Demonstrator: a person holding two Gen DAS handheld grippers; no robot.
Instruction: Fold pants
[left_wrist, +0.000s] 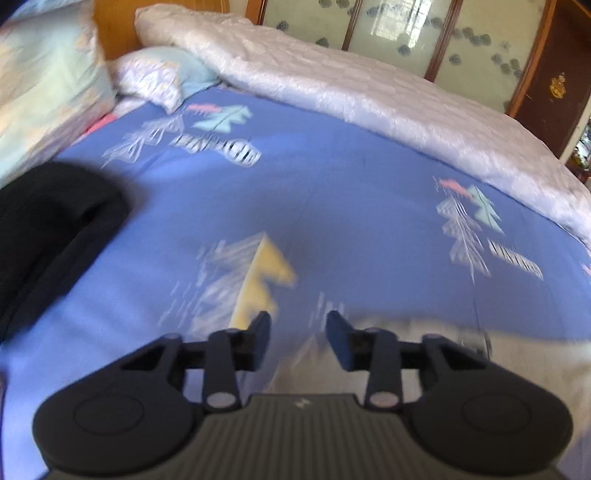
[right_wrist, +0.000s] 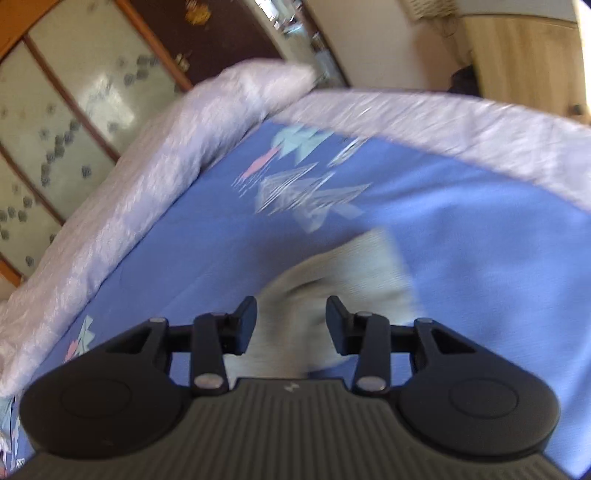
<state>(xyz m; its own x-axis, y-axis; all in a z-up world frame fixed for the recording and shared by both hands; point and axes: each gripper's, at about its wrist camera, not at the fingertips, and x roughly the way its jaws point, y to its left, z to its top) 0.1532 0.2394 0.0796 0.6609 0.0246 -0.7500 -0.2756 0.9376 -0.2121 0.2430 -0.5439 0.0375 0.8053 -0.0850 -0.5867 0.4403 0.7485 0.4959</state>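
Pants (right_wrist: 343, 280), a pale grey-beige bundle blurred by motion, lie on the blue printed bedsheet (right_wrist: 461, 258), directly beneath and just ahead of the right gripper (right_wrist: 291, 325); in the left wrist view the same pale cloth (left_wrist: 424, 332) shows only as a smear just to the right of the left gripper (left_wrist: 297, 339). Both tools have their jaws parted with nothing pinched between the pads: the right one frames the pants without pressing on them, the left one stands over bare sheet beside them. How far the folding has come is hard to judge, since the cloth looks already bunched or doubled. To do the step well, each gripper would best settle before closing, take an outer edge or corner of the pants and not the bulky middle, and keep the two grips level so the layers fall square. Counting outward from the pants: one pair of pants, two grippers, one blue sheet, one dark garment (left_wrist: 48, 229) well to the left, one white quilt (left_wrist: 351, 92) along the far side, and at least two pillows (left_wrist: 159, 77) beyond.
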